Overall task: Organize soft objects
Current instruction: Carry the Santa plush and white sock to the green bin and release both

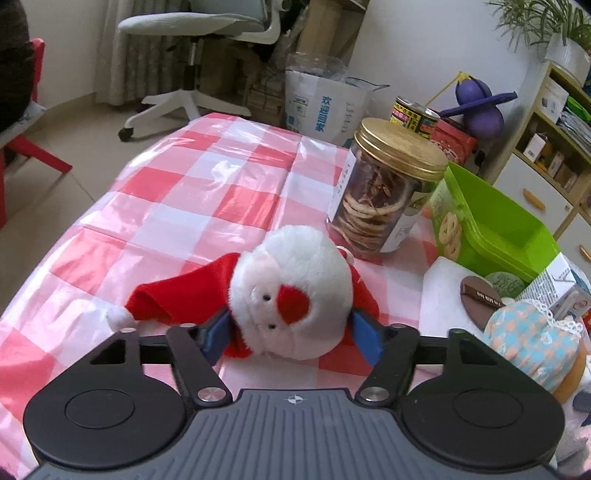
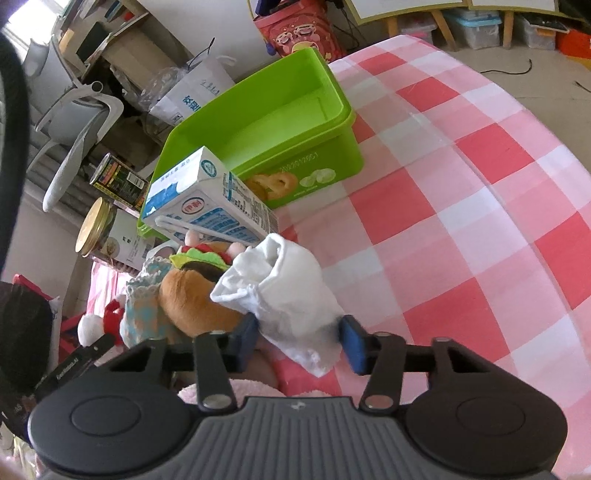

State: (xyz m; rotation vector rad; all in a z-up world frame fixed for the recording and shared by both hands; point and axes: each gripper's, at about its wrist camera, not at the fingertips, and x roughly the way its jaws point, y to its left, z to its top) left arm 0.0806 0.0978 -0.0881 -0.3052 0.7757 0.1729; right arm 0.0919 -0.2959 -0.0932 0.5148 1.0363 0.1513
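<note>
A Santa plush, white-faced with a red nose and hat, lies on the red-and-white checked tablecloth. My left gripper is shut on its head, one blue pad pressing each side. In the right wrist view a crumpled white cloth lies between the blue pads of my right gripper, which touch it on both sides. A burger plush and a blue patterned lace-trimmed soft item lie just left of the cloth. The green plastic box stands open and empty behind them.
A gold-lidded jar of dried slices stands beside the green box. A milk carton leans at the box's front. Cans stand behind the jar. An office chair and bags stand beyond the table's far edge.
</note>
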